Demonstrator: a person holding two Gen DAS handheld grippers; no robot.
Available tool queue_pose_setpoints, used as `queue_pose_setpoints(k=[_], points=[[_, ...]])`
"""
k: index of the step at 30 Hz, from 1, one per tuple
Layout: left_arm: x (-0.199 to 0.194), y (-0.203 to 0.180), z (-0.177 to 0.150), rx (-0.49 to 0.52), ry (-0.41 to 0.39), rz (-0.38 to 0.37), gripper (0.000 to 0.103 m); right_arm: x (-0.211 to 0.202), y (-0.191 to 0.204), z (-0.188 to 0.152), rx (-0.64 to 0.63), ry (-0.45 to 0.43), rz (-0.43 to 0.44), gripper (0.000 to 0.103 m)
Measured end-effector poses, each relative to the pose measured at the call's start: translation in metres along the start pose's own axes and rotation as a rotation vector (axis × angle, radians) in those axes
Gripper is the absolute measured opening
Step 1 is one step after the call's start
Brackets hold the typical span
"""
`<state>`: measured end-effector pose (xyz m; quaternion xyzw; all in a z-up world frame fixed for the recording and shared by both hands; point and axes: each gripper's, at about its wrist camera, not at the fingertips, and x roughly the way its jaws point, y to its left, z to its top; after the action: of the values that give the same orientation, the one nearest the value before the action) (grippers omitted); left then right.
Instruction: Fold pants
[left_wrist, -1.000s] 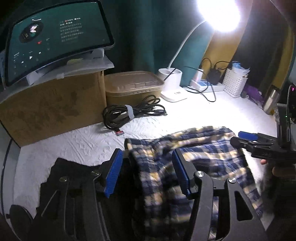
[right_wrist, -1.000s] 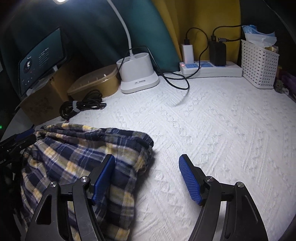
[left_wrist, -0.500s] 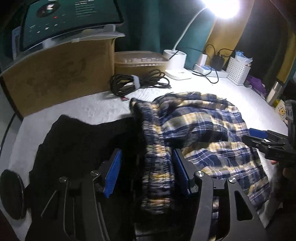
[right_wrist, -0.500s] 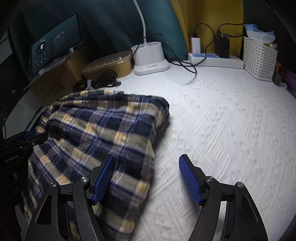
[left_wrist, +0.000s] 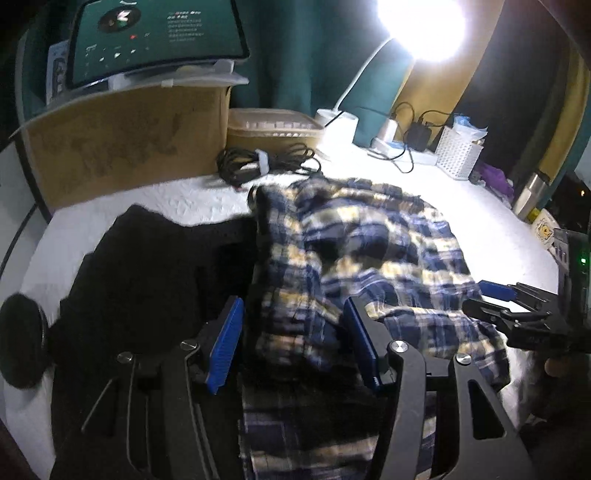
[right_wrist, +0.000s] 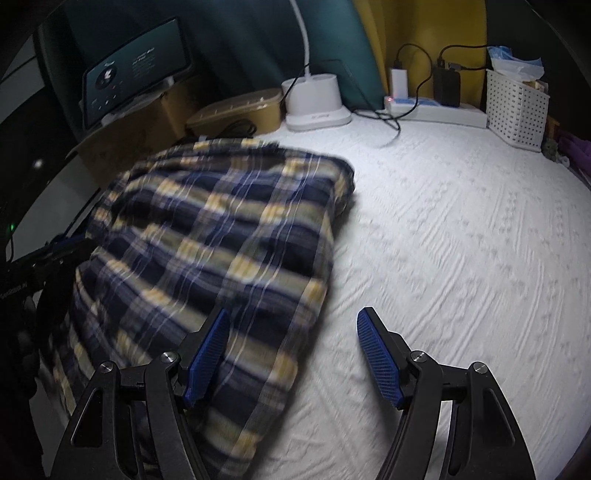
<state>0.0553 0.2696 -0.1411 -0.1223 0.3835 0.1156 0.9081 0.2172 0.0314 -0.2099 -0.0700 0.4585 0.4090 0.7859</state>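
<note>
Both my grippers over the navy-and-yellow plaid cotton pants (left_wrist: 373, 258)

My left gripper (left_wrist: 293, 345) straddles their bunched edge, jaws spread; my right gripper (right_wrist: 291, 356) gapes at their right edge.

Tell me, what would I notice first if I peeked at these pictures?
First the checked blue-and-yellow pants, lying rumpled on the white bedspread and filling the middle. Next the glaring lamp at the back, near a glowing screen that sits on a cardboard box. Up close, blue-padded grippers poke in: the left gripper over the pants, beside a black garment, and the right gripper at their edge.
</note>
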Motion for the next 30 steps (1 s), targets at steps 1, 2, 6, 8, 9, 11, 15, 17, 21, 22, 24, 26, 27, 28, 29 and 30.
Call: queue_pose_setpoints(k=[1,2,6,8,9,11,15,17,21,22,24,26,27,28,29,30], points=[[0.001,0.001,-0.003,-0.001,0.008,0.004,0.057,-0.002,0.001,-0.002,-0.006,-0.002,-0.003,0.073],[0.001,0.001,-0.006,-0.005,0.012,0.005,0.057,-0.003,0.001,-0.004,-0.007,-0.002,-0.002,0.073],[-0.001,0.0,-0.013,0.006,0.012,0.024,0.057,-0.01,-0.001,-0.013,-0.008,-0.011,-0.002,0.073],[-0.002,-0.001,-0.018,0.017,0.012,0.044,0.058,-0.014,-0.001,-0.017,-0.01,-0.017,-0.006,0.073],[-0.003,-0.002,-0.02,0.019,0.011,0.05,0.058,-0.017,-0.002,-0.02,-0.01,-0.02,-0.007,0.074],[-0.008,-0.003,-0.024,0.019,0.002,0.062,0.058,-0.021,-0.004,-0.024,-0.007,-0.026,-0.011,0.074],[-0.021,-0.009,-0.028,0.029,-0.027,0.071,0.058,-0.031,-0.008,-0.032,-0.006,-0.04,-0.019,0.074],[-0.026,-0.015,-0.029,0.04,-0.04,0.071,0.058,-0.037,-0.009,-0.036,-0.006,-0.048,-0.023,0.074],[-0.038,-0.027,-0.032,0.06,-0.067,0.063,0.058,-0.053,-0.013,-0.041,-0.003,-0.073,-0.034,0.074],[-0.04,-0.03,-0.032,0.064,-0.072,0.06,0.058,-0.057,-0.014,-0.043,-0.001,-0.079,-0.037,0.074],[-0.045,-0.036,-0.033,0.072,-0.081,0.052,0.058,-0.065,-0.017,-0.045,0.002,-0.09,-0.042,0.074],[-0.049,-0.044,-0.035,0.082,-0.089,0.045,0.058,-0.073,-0.02,-0.048,0.006,-0.102,-0.048,0.074],[-0.051,-0.048,-0.035,0.087,-0.093,0.043,0.058,-0.079,-0.021,-0.05,0.009,-0.11,-0.054,0.074],[-0.053,-0.051,-0.036,0.092,-0.099,0.039,0.058,-0.082,-0.023,-0.051,0.012,-0.115,-0.057,0.074],[-0.055,-0.056,-0.036,0.095,-0.104,0.033,0.058,-0.087,-0.024,-0.054,0.015,-0.122,-0.06,0.074],[-0.056,-0.059,-0.037,0.099,-0.107,0.027,0.058,-0.092,-0.026,-0.056,0.019,-0.13,-0.065,0.074]])
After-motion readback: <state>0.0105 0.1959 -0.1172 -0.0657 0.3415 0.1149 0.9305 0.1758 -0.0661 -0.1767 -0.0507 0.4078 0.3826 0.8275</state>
